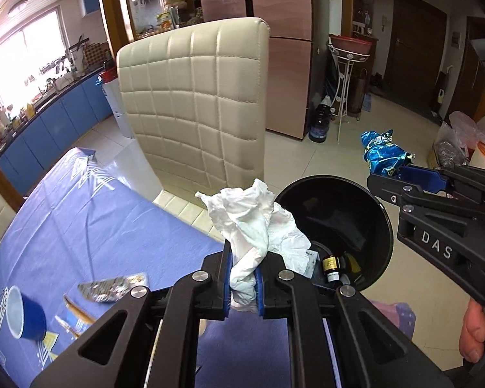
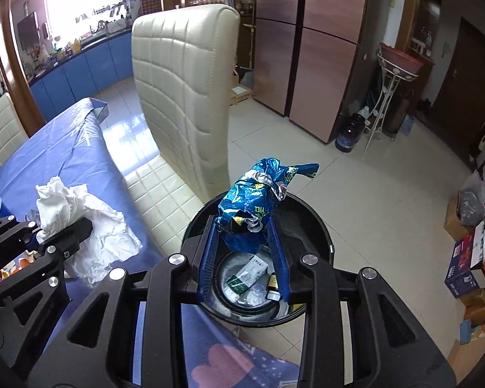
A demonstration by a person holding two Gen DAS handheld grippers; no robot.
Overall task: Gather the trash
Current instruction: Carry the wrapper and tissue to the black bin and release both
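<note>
White tissue in left hand-held gripper

We see crumpled white paper tissue, a shiny crinkled foil wrapper, a glossy black plastic bin, a quilted cream leather-look chair and a matt blue tablecloth.

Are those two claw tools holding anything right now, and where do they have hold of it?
Left gripper pinches a crumpled white tissue at its lower end. Right gripper holds a crumpled blue foil wrapper by its lower part.
</note>
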